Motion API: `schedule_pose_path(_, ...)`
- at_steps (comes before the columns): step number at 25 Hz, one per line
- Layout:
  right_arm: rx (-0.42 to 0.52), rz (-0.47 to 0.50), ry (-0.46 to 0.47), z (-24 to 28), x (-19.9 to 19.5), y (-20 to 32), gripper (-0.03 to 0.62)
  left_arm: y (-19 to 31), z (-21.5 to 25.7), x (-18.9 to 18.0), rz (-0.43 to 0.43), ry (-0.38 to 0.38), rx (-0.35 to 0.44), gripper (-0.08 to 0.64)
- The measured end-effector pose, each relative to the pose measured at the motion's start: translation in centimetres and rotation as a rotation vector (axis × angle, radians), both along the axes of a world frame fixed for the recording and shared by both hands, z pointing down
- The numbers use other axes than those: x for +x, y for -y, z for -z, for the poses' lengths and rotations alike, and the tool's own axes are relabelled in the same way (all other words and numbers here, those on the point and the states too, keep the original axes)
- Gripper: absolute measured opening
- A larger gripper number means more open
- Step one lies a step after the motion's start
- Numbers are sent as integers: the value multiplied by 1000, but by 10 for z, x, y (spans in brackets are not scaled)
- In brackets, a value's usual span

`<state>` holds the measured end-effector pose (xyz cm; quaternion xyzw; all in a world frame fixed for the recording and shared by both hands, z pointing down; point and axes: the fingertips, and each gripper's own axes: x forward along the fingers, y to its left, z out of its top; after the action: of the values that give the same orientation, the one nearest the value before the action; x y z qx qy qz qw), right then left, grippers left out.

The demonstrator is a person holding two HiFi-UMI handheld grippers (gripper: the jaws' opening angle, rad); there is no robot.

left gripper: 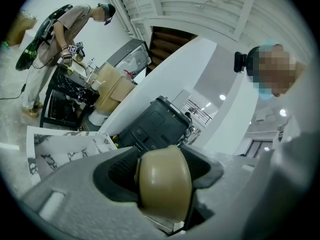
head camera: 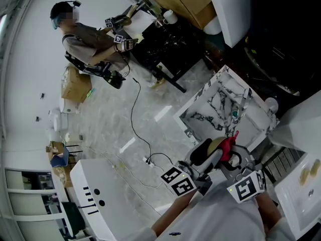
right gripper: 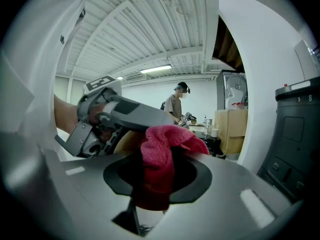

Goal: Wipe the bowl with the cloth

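A tan bowl (left gripper: 164, 184) stands on edge between the jaws of my left gripper (left gripper: 165, 186), which is shut on it. In the head view the bowl (head camera: 215, 145) is held in the air close to my body, and my left gripper (head camera: 206, 154) comes in from the lower left. A pink-red cloth (right gripper: 162, 156) is bunched in my right gripper (right gripper: 159, 179), which is shut on it. That cloth (head camera: 228, 145) touches the bowl's right side in the head view, with my right gripper (head camera: 234, 157) just behind it. The left gripper's body (right gripper: 107, 116) fills the left of the right gripper view.
A marble-patterned white table (head camera: 220, 109) lies ahead of the bowl, a white counter (head camera: 98, 195) to my lower left. Another person (head camera: 83, 41) with grippers works at a black table (head camera: 160, 49) far off. A cable (head camera: 135, 114) trails over the floor. A dark grey machine (left gripper: 155, 121) stands behind the bowl.
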<state>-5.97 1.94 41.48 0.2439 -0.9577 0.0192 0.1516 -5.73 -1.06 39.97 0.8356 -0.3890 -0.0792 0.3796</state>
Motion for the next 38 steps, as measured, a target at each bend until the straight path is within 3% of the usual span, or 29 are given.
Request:
schedule_pose_path(9,-65,-26,-104,-19,7,1,121,1,4,-5,15,-4,14,273)
schedule_pose_path(15,-89,52,-129,-19,0,-16,120,3,6,-10,30,-38,14,273)
schedule_pose_path(24,-72,141,13,6,-6,-26,120,-4,4,-3,-12,-58,3,273)
schedule_pose_path(27,-23,104,34,11,-5,-21,120,-8,5,-3,-18,-70,5,273)
schedule_pose_path(31,48,25,-13,8,-4,-12,121,-9,4,-5,-12,-51,13,273)
schedule_pose_path(38,3,-27,-77,-8,0,-5,123,-10,5,-18,30,-29,26,273)
